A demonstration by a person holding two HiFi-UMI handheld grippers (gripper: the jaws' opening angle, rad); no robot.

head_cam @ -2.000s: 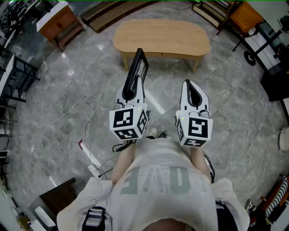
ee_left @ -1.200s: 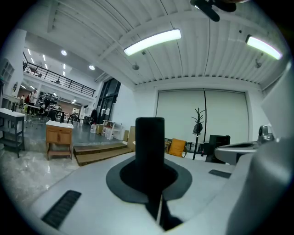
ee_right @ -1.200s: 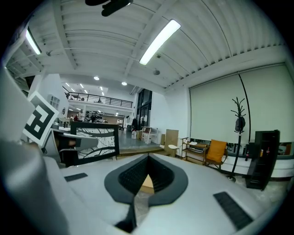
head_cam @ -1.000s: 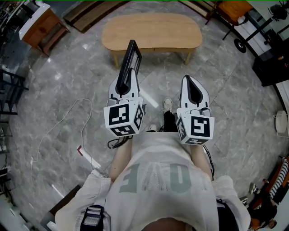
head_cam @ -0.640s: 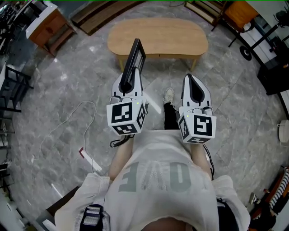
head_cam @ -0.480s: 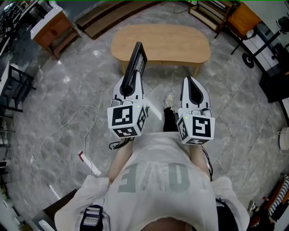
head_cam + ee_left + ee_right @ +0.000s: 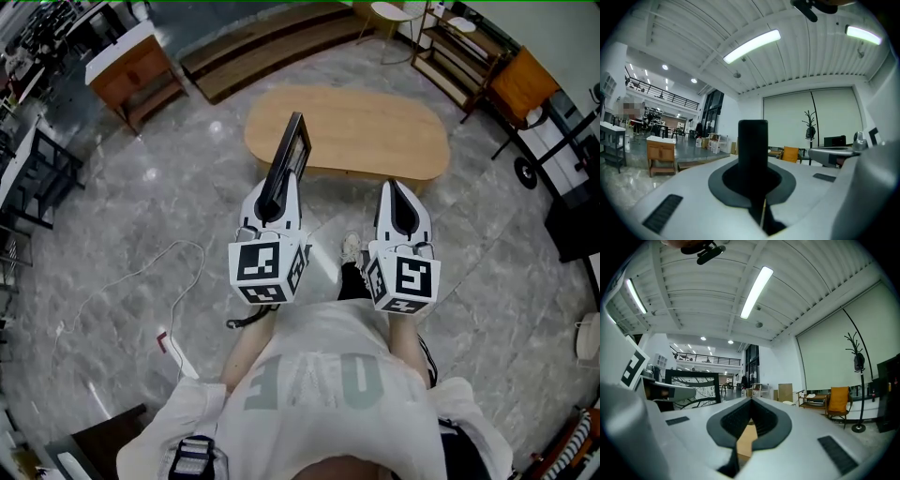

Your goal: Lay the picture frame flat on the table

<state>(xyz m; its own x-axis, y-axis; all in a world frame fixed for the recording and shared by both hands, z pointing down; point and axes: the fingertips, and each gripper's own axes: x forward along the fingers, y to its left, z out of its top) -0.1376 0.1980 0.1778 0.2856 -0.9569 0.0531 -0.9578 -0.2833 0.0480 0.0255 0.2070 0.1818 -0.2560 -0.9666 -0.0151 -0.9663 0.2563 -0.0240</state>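
Left gripper (image 7: pixel 278 187) clamps the upright picture frame (image 7: pixel 292 142), edge aimed at the far table (image 7: pixel 375 127); right gripper (image 7: pixel 393 187) closed, empty.

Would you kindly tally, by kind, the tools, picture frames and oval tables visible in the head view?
Tools: 2, the left tool and the right tool
Frame: 1
Table: 1
Total: 4
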